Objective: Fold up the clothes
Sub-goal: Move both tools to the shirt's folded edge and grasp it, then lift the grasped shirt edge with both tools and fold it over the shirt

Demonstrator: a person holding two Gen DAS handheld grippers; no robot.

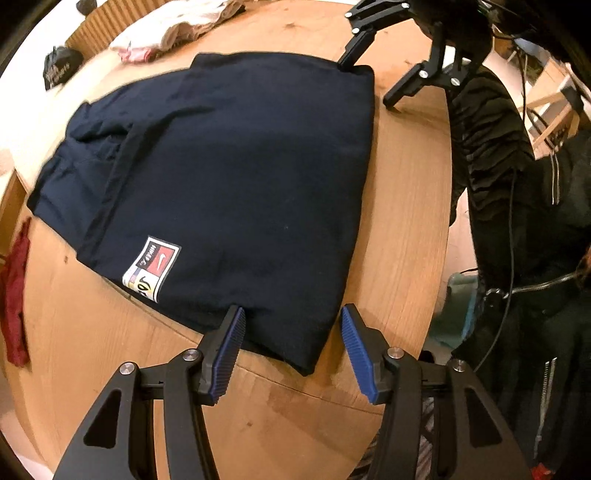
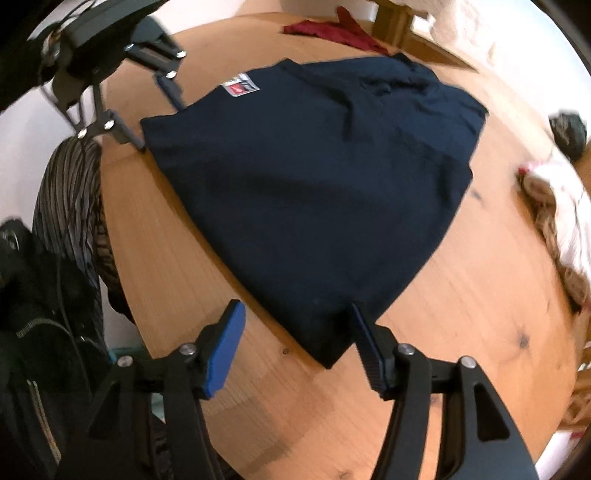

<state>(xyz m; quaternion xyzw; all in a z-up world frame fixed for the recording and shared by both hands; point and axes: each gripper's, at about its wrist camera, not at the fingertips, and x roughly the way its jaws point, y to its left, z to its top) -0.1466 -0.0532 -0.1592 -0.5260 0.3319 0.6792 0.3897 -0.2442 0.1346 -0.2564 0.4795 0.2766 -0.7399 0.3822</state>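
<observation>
1. No bin or basket shows; the wooden counter (image 1: 402, 177) carries everything.
2. The navy garment (image 1: 236, 166) lies folded flat on the counter near its rim, a sewn patch (image 1: 151, 269) facing up.
3. The left claw (image 1: 291, 332) points steeply down at one near corner of the garment; its jaws stand apart with the corner between them, pads not pressing it.
4. The right claw (image 2: 295, 332) points down at the other near corner, jaws spread wide; one finger touches the cloth edge, and nothing is gripped.
5. A red cloth (image 2: 332, 31), a pale heap of clothes (image 2: 565, 218) and a dark bundle (image 2: 567, 131) lie apart from the garment.
</observation>
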